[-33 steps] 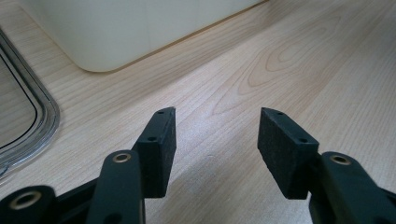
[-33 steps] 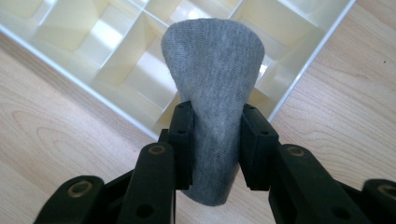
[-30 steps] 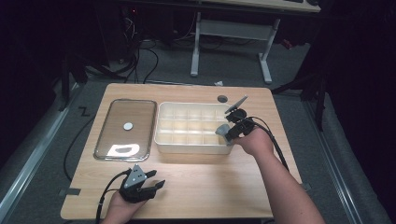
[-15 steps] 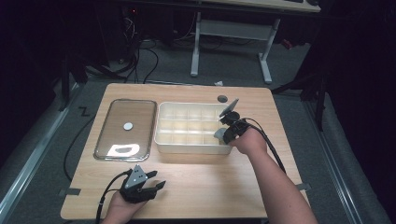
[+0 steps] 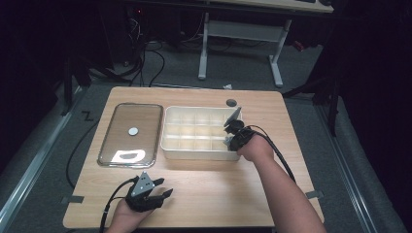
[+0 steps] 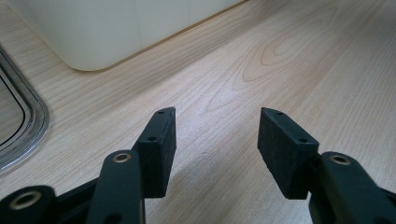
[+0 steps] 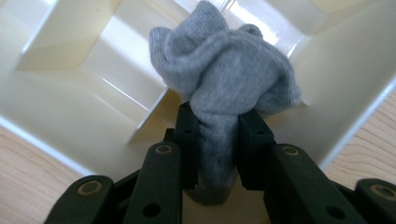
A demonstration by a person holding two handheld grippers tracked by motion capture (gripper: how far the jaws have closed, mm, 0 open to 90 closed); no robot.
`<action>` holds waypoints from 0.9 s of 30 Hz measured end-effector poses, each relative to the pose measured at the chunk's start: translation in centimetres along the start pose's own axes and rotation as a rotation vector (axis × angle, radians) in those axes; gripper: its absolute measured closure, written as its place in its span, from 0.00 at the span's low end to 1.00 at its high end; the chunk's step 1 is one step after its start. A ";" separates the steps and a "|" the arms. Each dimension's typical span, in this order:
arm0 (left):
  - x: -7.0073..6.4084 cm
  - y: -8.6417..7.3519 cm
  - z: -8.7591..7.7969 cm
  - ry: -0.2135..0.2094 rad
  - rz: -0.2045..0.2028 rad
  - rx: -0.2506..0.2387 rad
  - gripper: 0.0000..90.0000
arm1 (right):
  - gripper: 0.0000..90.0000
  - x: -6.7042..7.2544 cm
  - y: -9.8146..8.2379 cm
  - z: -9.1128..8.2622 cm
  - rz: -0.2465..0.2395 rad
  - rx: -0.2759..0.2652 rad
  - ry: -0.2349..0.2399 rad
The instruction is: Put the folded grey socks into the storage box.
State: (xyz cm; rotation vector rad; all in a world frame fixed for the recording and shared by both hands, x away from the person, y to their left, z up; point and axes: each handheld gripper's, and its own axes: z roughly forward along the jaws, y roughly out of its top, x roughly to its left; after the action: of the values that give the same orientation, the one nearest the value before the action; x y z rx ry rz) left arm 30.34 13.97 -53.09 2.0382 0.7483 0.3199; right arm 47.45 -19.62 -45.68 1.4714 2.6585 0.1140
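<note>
1. A grey sock (image 7: 224,88), bunched into a soft wad, sits clamped between the jaws of the right gripper (image 7: 219,135); its crumpled bulk bulges out past the jaw tips, and a narrower part runs back between the pads.
2. The jaws have just been closing, and they now press the sock from both sides, only partly drawn together because the cloth fills the gap.
3. The sock hangs over a compartment of the cream divided tray (image 7: 70,93), at the tray's right end. Whether the cloth touches the compartment floor I cannot tell.
4. In the high view the right gripper (image 5: 232,135) leans into the near right corner of the tray (image 5: 194,150), with the person's right hand (image 5: 255,148) just outside the tray's right wall and a black cable trailing back along the forearm.
5. Left of the tray, just beside it, lies a clear lid (image 5: 130,133) with a metal rim and a small round knob at its middle.
6. The left gripper (image 5: 158,191) rests near the front edge of the table (image 5: 218,194), well apart from the tray.
7. In the left gripper view its jaws stand wide apart with nothing between them, above bare wood, with a tray corner and the lid's rim ahead.
</note>
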 end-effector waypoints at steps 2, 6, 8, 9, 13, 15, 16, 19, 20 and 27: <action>0.0 0.0 0.0 0.000 0.000 0.001 0.53 | 0.82 0.0 0.0 0.2 0.010 0.004 0.001; 0.0 0.0 0.1 -0.001 0.002 0.002 0.53 | 0.82 0.1 0.0 0.6 0.003 0.009 -0.002; 0.0 0.0 0.1 -0.003 0.003 0.006 0.53 | 0.81 0.2 0.0 0.7 0.006 0.011 -0.007; 0.0 0.0 0.1 -0.004 0.004 0.006 0.53 | 0.81 0.2 0.0 0.7 0.001 0.011 -0.008; -0.1 0.0 0.1 -0.009 0.002 0.005 0.53 | 0.81 0.2 0.0 0.7 0.007 0.012 -0.004; -0.1 0.0 0.1 -0.009 0.002 0.006 0.53 | 0.80 0.2 0.0 0.7 0.006 0.012 -0.003; -0.1 0.0 0.1 -0.009 0.002 0.006 0.53 | 0.79 0.2 0.0 0.7 0.006 0.013 -0.002; -0.1 0.0 0.1 -0.013 0.002 0.013 0.53 | 0.77 0.1 0.1 0.6 0.007 0.018 0.006; -0.1 0.0 0.1 -0.015 0.002 0.015 0.53 | 0.77 0.1 0.1 0.5 0.008 0.018 0.007; -0.1 0.1 0.2 -0.015 0.006 0.023 0.53 | 0.73 0.1 0.2 0.3 0.032 0.019 0.018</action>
State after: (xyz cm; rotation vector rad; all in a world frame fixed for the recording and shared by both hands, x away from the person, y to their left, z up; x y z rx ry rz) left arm 30.39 13.74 -53.16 2.0625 0.7392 0.3007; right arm 47.60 -19.43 -45.94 1.5268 2.6581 0.1050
